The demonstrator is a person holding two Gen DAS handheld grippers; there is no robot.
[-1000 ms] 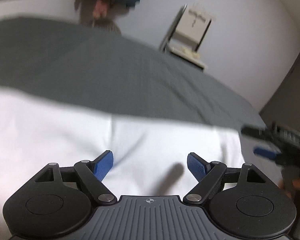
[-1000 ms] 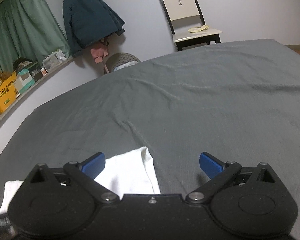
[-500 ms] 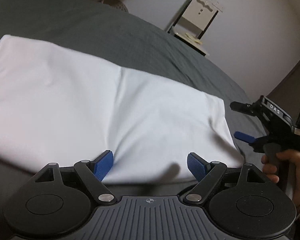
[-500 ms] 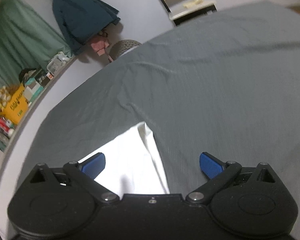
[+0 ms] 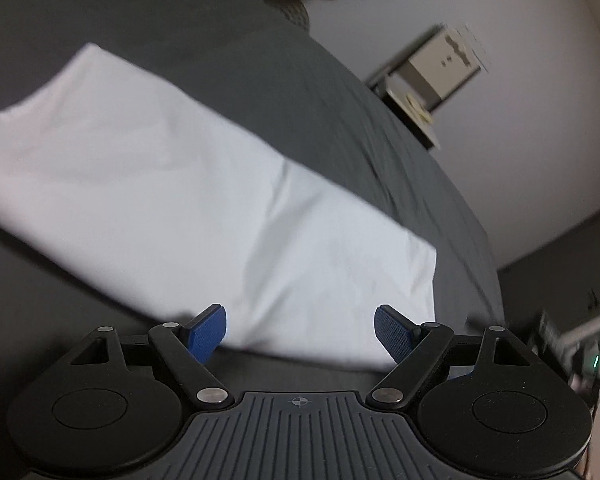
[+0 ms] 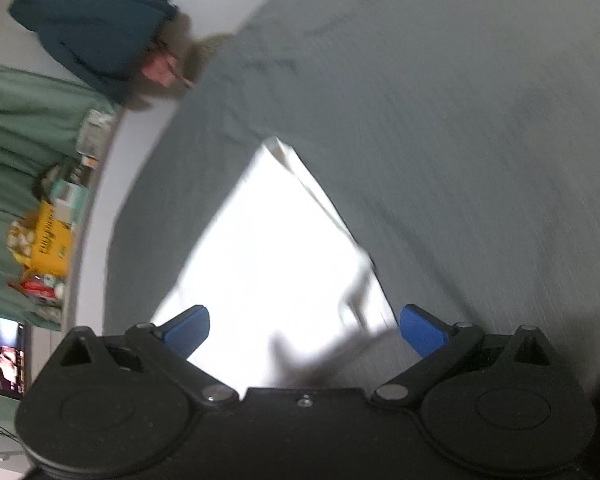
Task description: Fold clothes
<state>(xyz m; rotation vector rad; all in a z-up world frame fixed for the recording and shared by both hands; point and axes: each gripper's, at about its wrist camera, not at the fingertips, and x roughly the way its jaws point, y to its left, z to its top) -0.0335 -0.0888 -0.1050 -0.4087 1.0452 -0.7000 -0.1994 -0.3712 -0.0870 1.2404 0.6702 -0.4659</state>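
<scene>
Both your left gripper (image 5: 300, 330) and right gripper (image 6: 304, 330) are wide apart and empty over the folded white cloth (image 5: 188, 184) lying mid-bed (image 5: 340, 92), so a careless grab could mess its fold.

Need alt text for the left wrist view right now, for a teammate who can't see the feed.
A folded white garment lies flat on a dark grey bed cover, just ahead of the left gripper, whose blue-padded jaws stand open with nothing between them. Behind the bed, blurred, a pale chair stands against a light wall.
</scene>
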